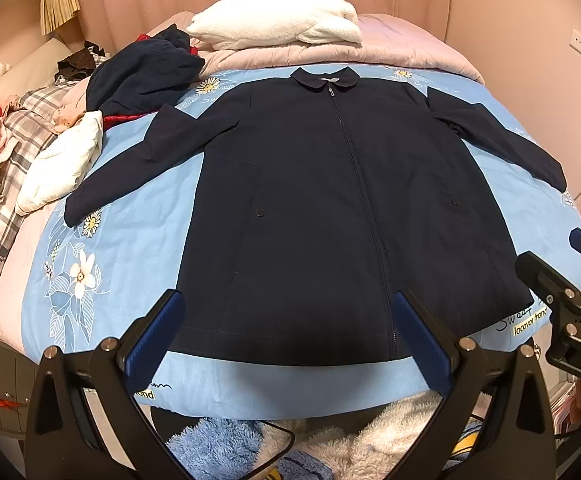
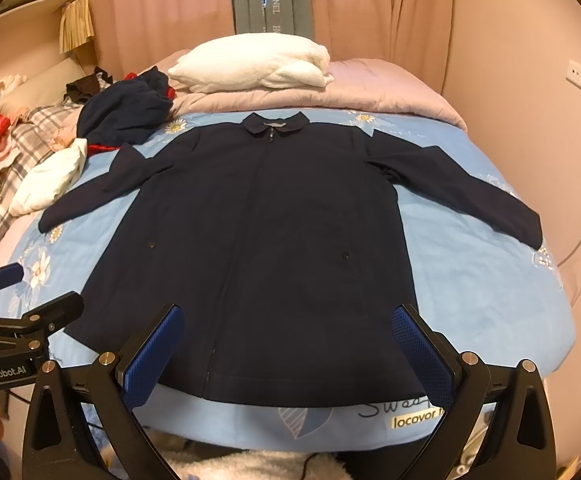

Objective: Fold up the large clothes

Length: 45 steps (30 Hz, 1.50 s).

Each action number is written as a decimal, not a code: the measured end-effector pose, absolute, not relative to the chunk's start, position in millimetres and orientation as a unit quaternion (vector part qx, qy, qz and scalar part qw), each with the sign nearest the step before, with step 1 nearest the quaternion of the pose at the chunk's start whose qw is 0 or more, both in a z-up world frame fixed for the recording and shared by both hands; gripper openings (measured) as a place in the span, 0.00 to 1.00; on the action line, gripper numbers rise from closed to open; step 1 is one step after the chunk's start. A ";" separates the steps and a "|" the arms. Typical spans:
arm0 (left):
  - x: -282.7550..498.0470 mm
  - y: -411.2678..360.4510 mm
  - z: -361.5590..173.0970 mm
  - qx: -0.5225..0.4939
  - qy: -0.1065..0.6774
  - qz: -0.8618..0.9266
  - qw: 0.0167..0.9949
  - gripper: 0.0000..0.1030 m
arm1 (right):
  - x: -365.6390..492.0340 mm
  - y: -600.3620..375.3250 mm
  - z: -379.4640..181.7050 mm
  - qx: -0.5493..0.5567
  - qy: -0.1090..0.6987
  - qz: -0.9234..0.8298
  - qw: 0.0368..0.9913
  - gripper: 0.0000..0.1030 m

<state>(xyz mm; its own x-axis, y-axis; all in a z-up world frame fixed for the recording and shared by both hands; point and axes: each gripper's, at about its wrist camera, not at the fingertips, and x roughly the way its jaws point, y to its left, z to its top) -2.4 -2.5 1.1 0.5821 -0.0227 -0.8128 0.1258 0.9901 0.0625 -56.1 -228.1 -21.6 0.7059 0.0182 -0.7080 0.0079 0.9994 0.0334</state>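
A dark navy jacket (image 1: pixel 330 208) lies flat and face up on the light blue bedsheet (image 1: pixel 130 248) with flower print, zipper closed, collar toward the far end, both sleeves spread out to the sides. The left gripper (image 1: pixel 286 336) hangs above the hem with its two blue pads wide apart, holding nothing. The right gripper (image 2: pixel 286 352) is the same (wide apart, nothing between the pads), also near the hem. Behind the collar sits a white folded blanket (image 1: pixel 278 20) on a pink quilt (image 1: pixel 402 44). At the left lies a pile of other clothes (image 1: pixel 30 120)
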 end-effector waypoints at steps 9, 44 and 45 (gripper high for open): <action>-1.5 -3.0 1.8 0.057 0.455 -0.041 0.888 1.00 | -56.1 -227.8 -21.8 0.017 0.384 0.003 0.923 1.00; 19.9 16.1 -28.2 -0.019 0.487 -0.050 0.872 1.00 | -50.1 -253.2 -44.4 0.123 0.389 0.093 0.908 1.00; 24.4 19.0 -34.6 -0.032 0.494 -0.053 0.867 1.00 | -49.2 -261.1 -49.0 0.151 0.386 0.112 0.903 1.00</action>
<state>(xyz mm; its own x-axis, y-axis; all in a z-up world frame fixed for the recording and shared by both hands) 24.4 19.0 -34.6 0.5063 -0.1233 -0.8535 0.0591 0.9924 -0.1083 -49.2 -261.1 -49.0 0.6769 0.3183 -0.6636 -0.0845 0.9293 0.3596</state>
